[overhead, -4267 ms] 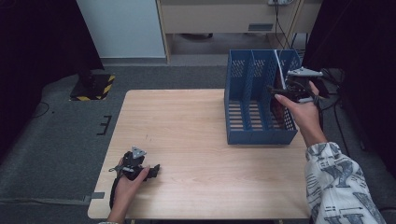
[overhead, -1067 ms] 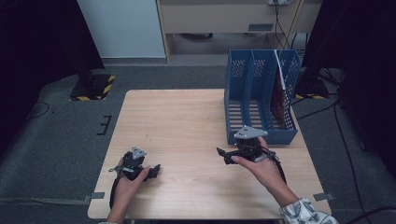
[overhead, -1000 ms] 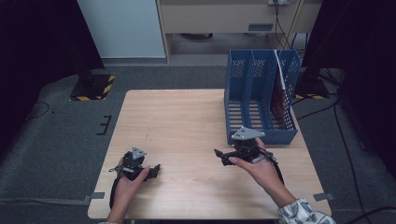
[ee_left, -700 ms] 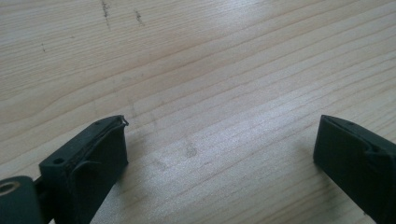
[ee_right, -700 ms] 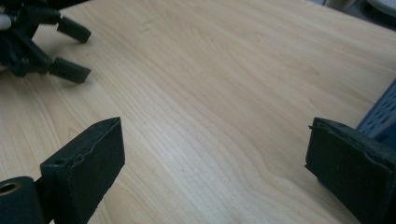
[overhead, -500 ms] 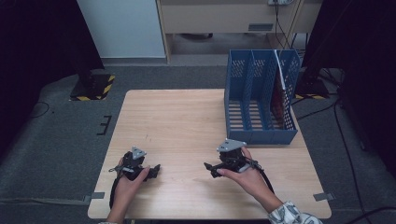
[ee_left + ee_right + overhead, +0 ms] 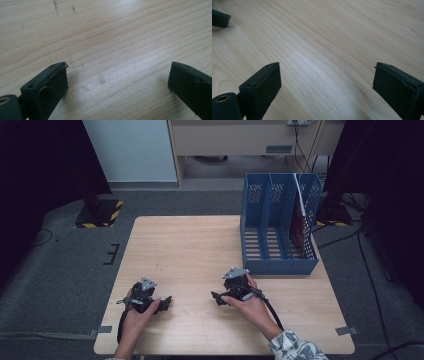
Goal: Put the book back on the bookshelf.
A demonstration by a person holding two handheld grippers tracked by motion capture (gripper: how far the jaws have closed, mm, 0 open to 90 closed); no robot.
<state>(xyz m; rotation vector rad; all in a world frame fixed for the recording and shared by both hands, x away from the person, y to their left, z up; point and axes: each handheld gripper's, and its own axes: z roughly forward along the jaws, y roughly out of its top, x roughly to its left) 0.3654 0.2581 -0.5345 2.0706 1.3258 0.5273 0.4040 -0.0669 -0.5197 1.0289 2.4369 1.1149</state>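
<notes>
Wooden light-grained tabletop [image 7: 200, 245] bare | left gripper [image 7: 117, 82] — gaping, empty | right gripper [image 7: 325, 85] — gaping, empty | red flat item [image 7: 298, 222] upright in blue slotted plastic file rack [image 7: 260, 227], apparently finished.

left hand-held gripper [image 7: 165, 302]: jaws wide apart, low | right hand-held gripper [image 7: 216, 297]: jaws wide apart, low

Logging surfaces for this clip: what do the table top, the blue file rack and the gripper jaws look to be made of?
Table top: pale wood or wood-look laminate, matte, with visible grain lines. Blue file rack: probably moulded plastic, with slotted walls. Both grippers' jaws, left gripper and right gripper: matte black, likely plastic or rubber-padded.
</notes>
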